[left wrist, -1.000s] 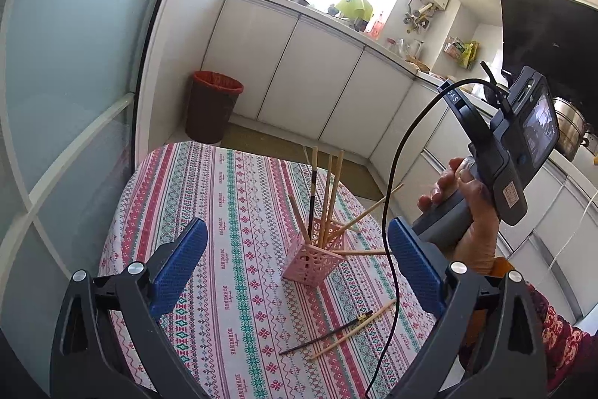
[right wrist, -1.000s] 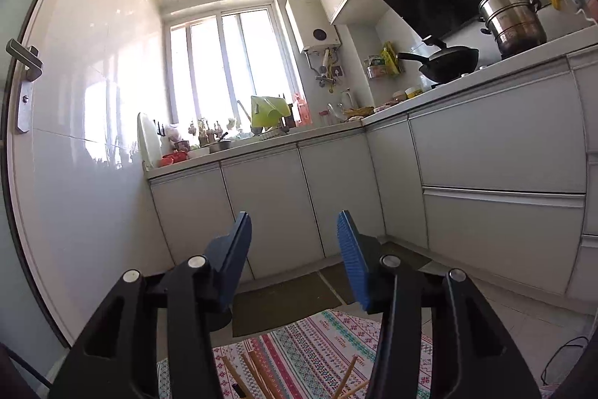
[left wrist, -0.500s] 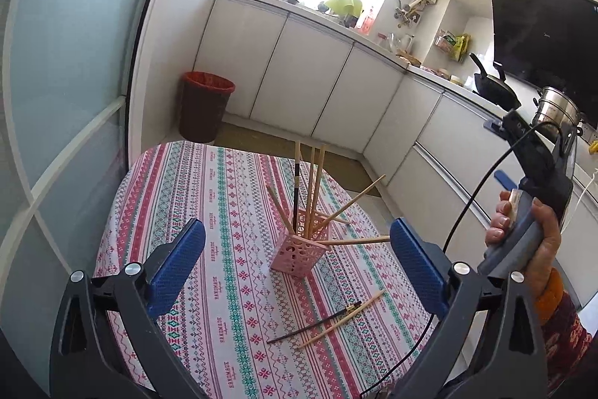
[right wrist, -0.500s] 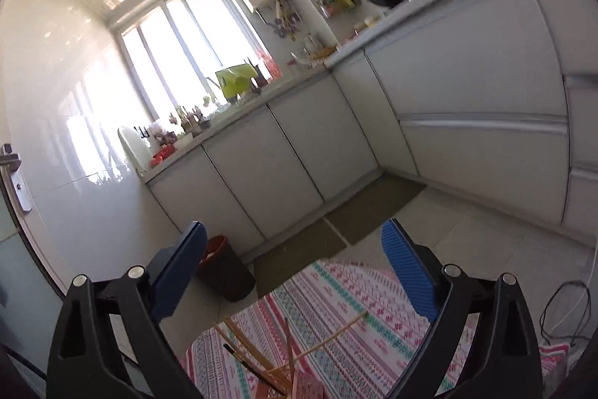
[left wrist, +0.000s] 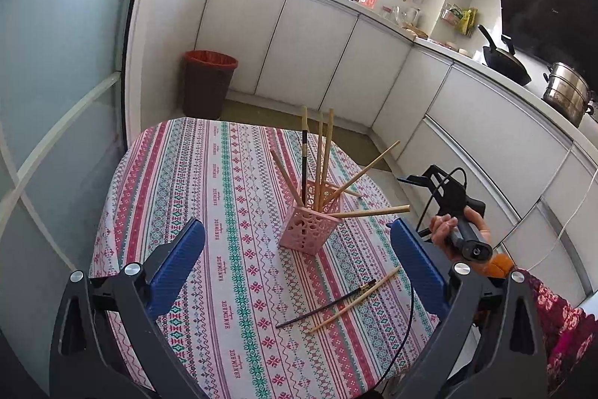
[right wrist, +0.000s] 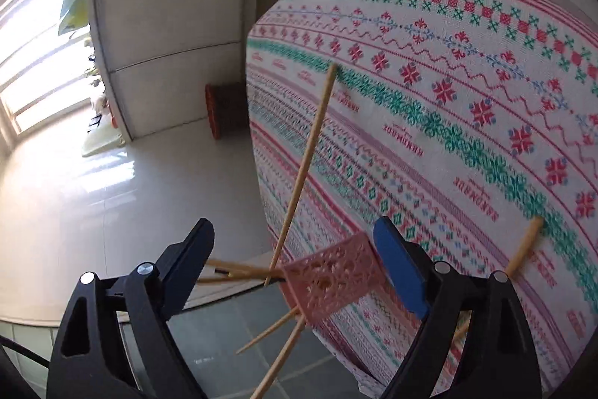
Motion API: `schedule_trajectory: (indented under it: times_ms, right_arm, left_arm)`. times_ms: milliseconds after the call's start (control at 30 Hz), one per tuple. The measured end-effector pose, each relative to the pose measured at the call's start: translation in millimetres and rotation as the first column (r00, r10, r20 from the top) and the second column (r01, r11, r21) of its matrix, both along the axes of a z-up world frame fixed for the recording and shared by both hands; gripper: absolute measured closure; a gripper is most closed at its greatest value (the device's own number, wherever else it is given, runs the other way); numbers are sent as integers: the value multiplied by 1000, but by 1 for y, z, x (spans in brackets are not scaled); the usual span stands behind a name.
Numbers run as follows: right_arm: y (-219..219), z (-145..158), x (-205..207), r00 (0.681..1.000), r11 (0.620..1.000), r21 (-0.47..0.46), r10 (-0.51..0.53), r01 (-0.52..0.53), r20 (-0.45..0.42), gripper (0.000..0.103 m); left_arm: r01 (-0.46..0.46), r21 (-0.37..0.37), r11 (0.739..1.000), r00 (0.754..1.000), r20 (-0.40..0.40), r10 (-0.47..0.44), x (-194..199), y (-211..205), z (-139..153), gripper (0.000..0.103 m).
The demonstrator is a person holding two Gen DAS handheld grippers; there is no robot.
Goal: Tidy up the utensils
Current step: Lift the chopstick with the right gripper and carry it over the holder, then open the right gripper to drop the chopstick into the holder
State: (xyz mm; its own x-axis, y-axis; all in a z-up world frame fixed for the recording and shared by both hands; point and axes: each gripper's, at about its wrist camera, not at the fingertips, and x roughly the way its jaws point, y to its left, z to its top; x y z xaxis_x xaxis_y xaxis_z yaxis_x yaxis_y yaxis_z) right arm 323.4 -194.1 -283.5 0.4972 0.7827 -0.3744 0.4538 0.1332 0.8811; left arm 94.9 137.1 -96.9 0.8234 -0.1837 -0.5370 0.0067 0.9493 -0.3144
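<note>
a red bin point(left wrist: 209, 83) stands on the floor past the far left corner of the tabletop. white cupboards point(left wrist: 299, 43) run along the wall behind it.

the table point(left wrist: 179, 182) has a stripy pink and green cloth on it. the left claw point(left wrist: 299, 264) hangs over the near edge of the tabletop. its two blue pads point(left wrist: 175, 266) stand wide apart and nothing is between them, so it is let go.

a pink holder point(left wrist: 310, 225) with holes in it stands upright near the middle of the tabletop, a bit toward the right edge. many wooden chopsticks point(left wrist: 327, 152) stick up out of it and lean all ways. one dark chopstick point(left wrist: 304, 167) stands among them.

nearer the near right corner, two loose chopsticks lie flat on the cloth. one is a black chopstick point(left wrist: 329, 303) and one is a light chopstick point(left wrist: 355, 300). they lie side by side and cross near their far ends.

past the right edge of the tabletop, a hand point(left wrist: 448, 234) holds the handle of the right claw point(right wrist: 293, 272). in the right claw's own view the picture is turned on its side. its jaws have just been opening and then closed in a little, and they stand wide apart. the pink holder point(right wrist: 332, 281) shows between the pads in that view, but the pads do not press on it. a wooden chopstick point(right wrist: 306, 159) leans out of the holder, up across the cloth.

a black pan point(left wrist: 504, 60) and a steel pot point(left wrist: 566, 92) sit on the counter at the far right.
</note>
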Motion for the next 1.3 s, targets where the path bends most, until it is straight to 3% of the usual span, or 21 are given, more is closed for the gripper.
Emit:
schedule_trajectory:
  times_ms: [200,300,367,400,433,467,500,600,767,933,1033,1133,1233,1300]
  right_arm:
    - [18,-34,54,999,999,22,-28,29,-27,19]
    - [26,-50,76,998,1000,10,-17,18,-56,25]
    - [31,-60,88,997,1000,12,-12,12,-73,39]
    - [34,-62,94,998,1000,19,-7,9,-67,42]
    - [37,-64,100,998,1000,15,1,0,-68,57]
    - [38,-66,107,998,1000,3,6,-6,-66,86]
    - [39,-66,112,998,1000,-14,11,-12,-63,92]
    - [37,-55,117,1000,1000,-5,-28,28,-8,94]
    - [14,17,102,980,993,-10,-112,115,164,95]
    - [-13,135,68,918,962,-192,-110,196,382,95]
    - [-18,214,22,845,896,-356,-38,265,534,95]
    - [-9,275,-35,756,826,-457,59,330,652,95]
    - [12,317,-90,673,761,-525,162,380,722,95]
    - [35,332,-112,624,723,-563,235,401,745,95]
  left_arm:
    - [-9,15,1000,999,-53,10,24,2,-18,8]
    - [-12,19,1000,997,-80,14,34,2,-28,8]
    - [-16,23,1000,995,-96,18,39,2,-34,8]
    - [-20,25,999,994,-103,22,41,3,-37,8]
    - [-23,27,999,994,-111,26,43,3,-39,8]
    - [-26,31,999,993,-117,29,44,4,-41,8]
    - [-29,35,999,992,-122,33,45,4,-42,8]
    - [-32,45,998,991,-129,38,44,5,-43,8]
    - [-48,30,998,995,-85,50,31,8,-30,8]
    - [-33,24,999,999,-30,34,16,1,-12,8]
    - [-37,1,999,999,13,37,5,0,0,8]
    - [-53,12,999,997,56,52,-5,-3,10,8]
    - [-55,66,996,997,60,51,-8,-12,17,8]
    - [-43,62,997,998,52,40,-10,-15,18,8]
